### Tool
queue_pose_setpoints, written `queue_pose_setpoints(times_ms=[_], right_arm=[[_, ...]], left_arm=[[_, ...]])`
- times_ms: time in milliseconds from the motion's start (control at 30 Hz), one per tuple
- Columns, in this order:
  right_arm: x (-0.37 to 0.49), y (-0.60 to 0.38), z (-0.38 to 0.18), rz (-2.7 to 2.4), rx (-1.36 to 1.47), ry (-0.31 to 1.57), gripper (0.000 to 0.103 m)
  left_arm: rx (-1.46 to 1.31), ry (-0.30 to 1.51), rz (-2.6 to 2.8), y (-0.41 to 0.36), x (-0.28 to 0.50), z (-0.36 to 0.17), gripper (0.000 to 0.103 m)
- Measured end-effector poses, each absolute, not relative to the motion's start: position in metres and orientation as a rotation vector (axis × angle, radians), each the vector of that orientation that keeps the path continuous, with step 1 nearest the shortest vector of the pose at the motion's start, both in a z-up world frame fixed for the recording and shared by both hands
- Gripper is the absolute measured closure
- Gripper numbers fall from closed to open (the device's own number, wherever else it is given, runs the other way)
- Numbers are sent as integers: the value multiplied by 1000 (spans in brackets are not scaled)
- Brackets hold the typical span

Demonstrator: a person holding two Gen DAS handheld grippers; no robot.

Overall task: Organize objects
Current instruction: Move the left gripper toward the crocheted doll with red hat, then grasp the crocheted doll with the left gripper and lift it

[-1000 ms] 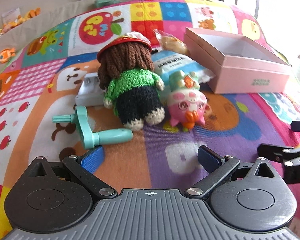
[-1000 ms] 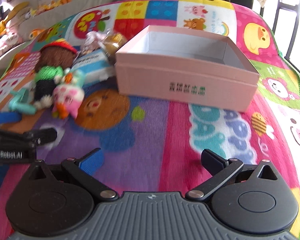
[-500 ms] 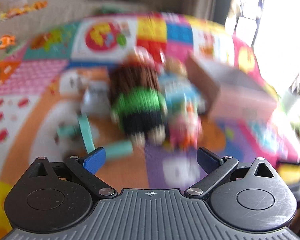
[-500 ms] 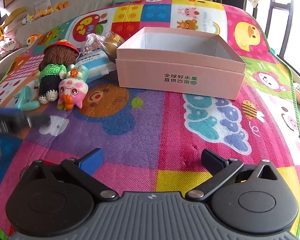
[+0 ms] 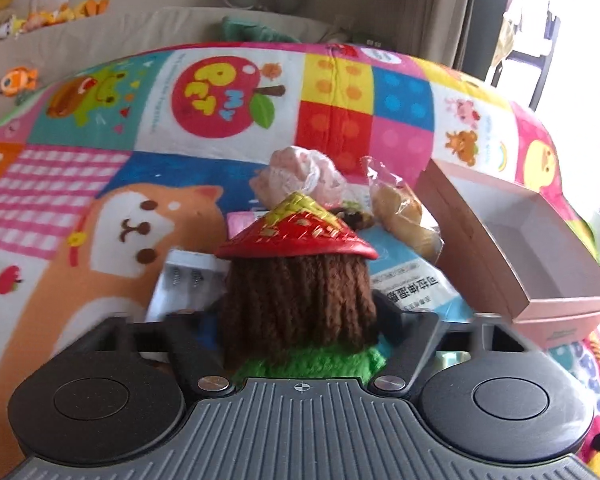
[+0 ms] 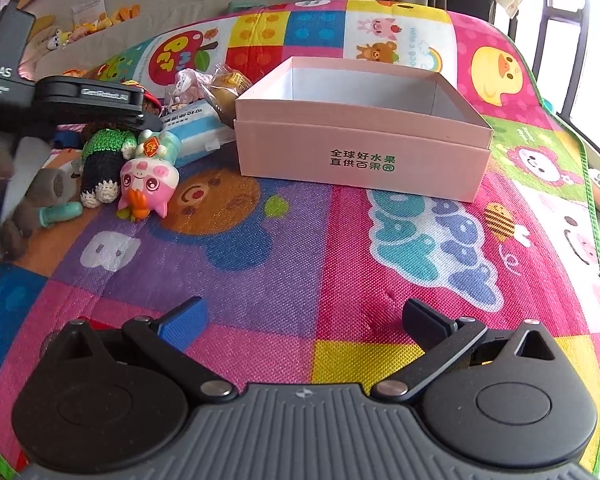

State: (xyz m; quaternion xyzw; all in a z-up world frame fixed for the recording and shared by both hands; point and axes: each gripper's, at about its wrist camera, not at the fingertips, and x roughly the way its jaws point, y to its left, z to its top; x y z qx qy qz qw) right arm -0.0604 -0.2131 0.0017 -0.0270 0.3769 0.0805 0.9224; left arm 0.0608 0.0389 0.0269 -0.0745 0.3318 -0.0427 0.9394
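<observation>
Closing around the crocheted doll with brown yarn hair, red woven hat and green sweater [image 5: 298, 304], the left gripper [image 5: 300, 334] has just been narrowing its fingers, and the doll sits between them; they flank the hair at shoulder height, but whether the pads already press on the yarn I cannot tell, since the hair hides them. In the right wrist view the doll lies on the colourful patchwork play mat [image 6: 284, 256], with the pink pig figurine with a teal hat [image 6: 148, 178] touching its side and a mint-green plastic handle [image 6: 60, 212] near its feet.

Soft yarn is the main risk: the fingers may catch only loose hair, so the doll could sag or slip free once lifted. The wide hat brim could also snag on the wall of the open pink cardboard box [image 6: 360, 152], which stands well apart to the right and looks empty. A sweeping lift might knock over the pig or drag the blue-and-white packet [image 6: 198, 128] and the clear-wrapped bun [image 5: 404, 216] lying just behind.

The right gripper [image 6: 304, 320] hovers over bare mat, fingers spread wide with nothing between them.
</observation>
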Motion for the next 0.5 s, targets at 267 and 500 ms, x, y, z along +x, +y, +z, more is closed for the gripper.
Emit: queue_pose_setpoints(times_ms=[267,500], right_arm=[[-62,-191,20,337,-64,668,0],[-38,-135,29,426,-104,577,0]], left_arm=[[-232,602,-182,71,21,59,37],[-224,517,-159,123,-42,102,37]])
